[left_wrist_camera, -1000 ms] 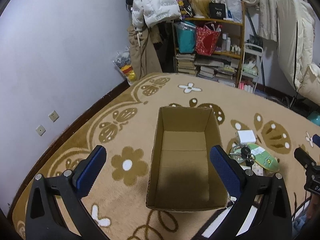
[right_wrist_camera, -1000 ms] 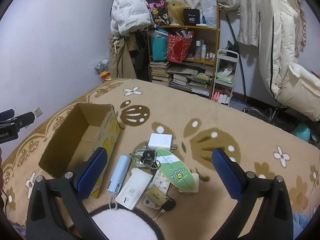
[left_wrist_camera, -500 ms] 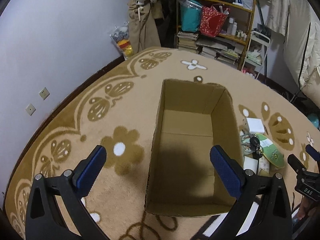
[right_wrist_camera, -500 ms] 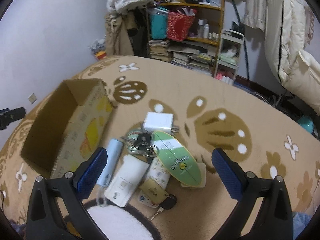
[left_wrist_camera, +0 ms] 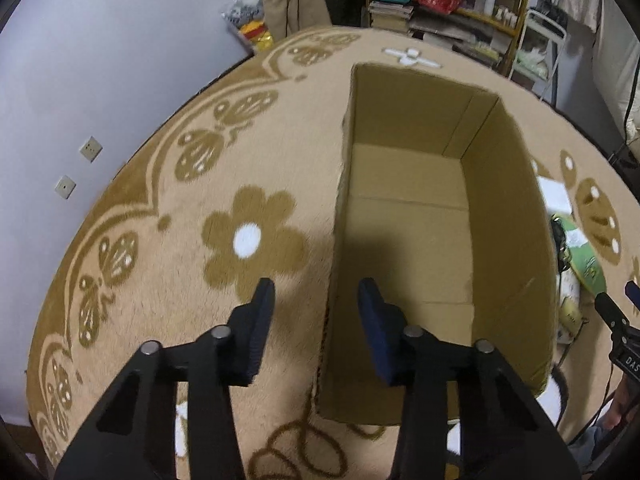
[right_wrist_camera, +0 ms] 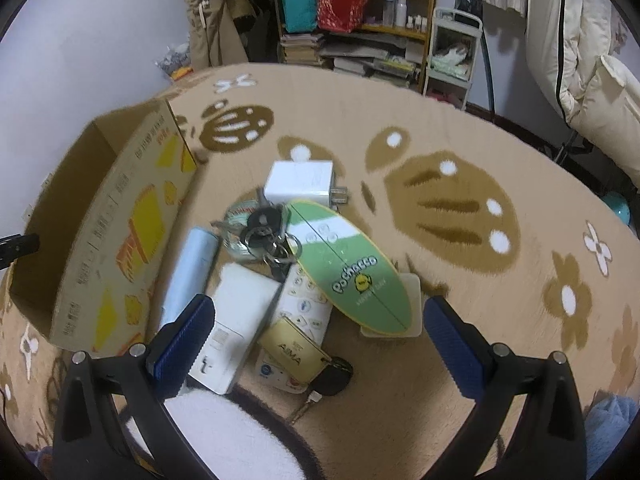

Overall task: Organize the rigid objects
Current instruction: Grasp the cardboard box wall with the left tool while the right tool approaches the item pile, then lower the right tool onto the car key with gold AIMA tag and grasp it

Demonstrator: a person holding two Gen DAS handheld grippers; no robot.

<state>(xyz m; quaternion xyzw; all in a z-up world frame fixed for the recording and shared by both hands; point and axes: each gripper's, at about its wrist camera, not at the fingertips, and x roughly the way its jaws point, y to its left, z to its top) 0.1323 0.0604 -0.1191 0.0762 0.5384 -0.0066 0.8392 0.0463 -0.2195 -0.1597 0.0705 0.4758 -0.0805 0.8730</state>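
An open, empty cardboard box [left_wrist_camera: 508, 216] lies on the rug; it also shows in the right wrist view [right_wrist_camera: 120, 216]. My left gripper [left_wrist_camera: 316, 300] straddles the box's near left wall, jaws partly closed with a gap and apart from the wall. My right gripper [right_wrist_camera: 316, 320] is open wide above a pile: green oval board [right_wrist_camera: 352, 272], white charger [right_wrist_camera: 300, 180], key bunch [right_wrist_camera: 268, 236], pale blue tube [right_wrist_camera: 188, 272], white flat box [right_wrist_camera: 236, 320], gold tag [right_wrist_camera: 292, 350], black car key [right_wrist_camera: 332, 376].
Patterned tan rug [left_wrist_camera: 248, 240] covers the floor. A cluttered bookshelf [right_wrist_camera: 360, 20] and a white trolley [right_wrist_camera: 452, 52] stand at the back, a padded chair [right_wrist_camera: 580, 40] at right. A white round patch of rug [right_wrist_camera: 224, 432] lies near me.
My left gripper's jaws have narrowed from wide open and it has moved closer to the box's left wall. My right gripper has dropped lower toward the pile.
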